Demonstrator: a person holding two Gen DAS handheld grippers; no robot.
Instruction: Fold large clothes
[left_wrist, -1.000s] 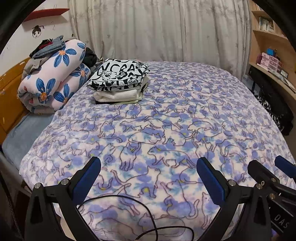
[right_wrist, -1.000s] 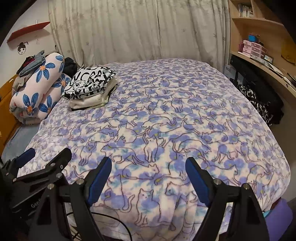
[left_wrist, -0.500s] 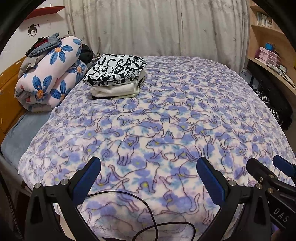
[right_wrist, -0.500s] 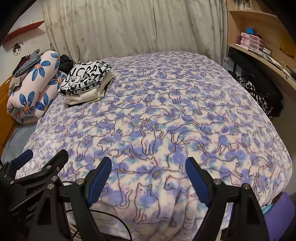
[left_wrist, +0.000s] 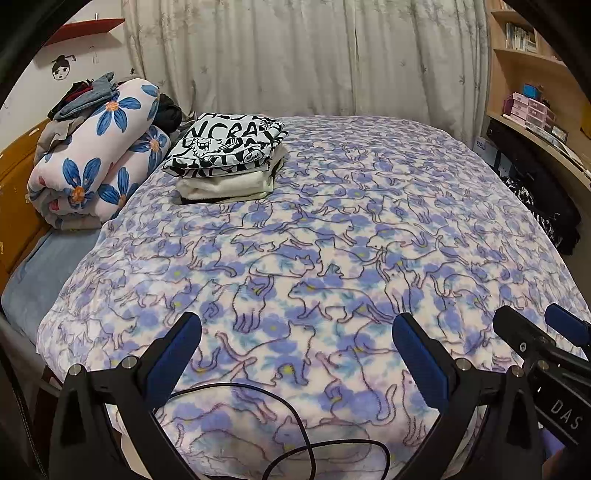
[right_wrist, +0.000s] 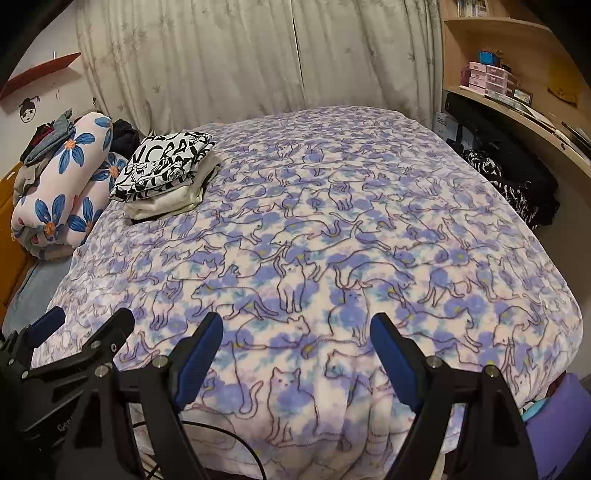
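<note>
We hold left gripper (left_wrist: 295, 345) & right gripper (right_wrist: 295, 341) both apart, empty, w/ risk of bumping the folded stack (left_wrist: 229, 158) when reaching.

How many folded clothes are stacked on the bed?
3 that I can tell: black-and-white printed top, cream garment beneath it, dark layer at the bottom. More may be hidden between.

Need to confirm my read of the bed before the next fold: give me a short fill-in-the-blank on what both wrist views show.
1. The black-and-white printed garment lies ____ the cream folded clothes.
2. The blanket covering the bed is printed with ____.
3. The left claw and the right claw both hold ____.

Missing words: on top of; cats; nothing
</note>
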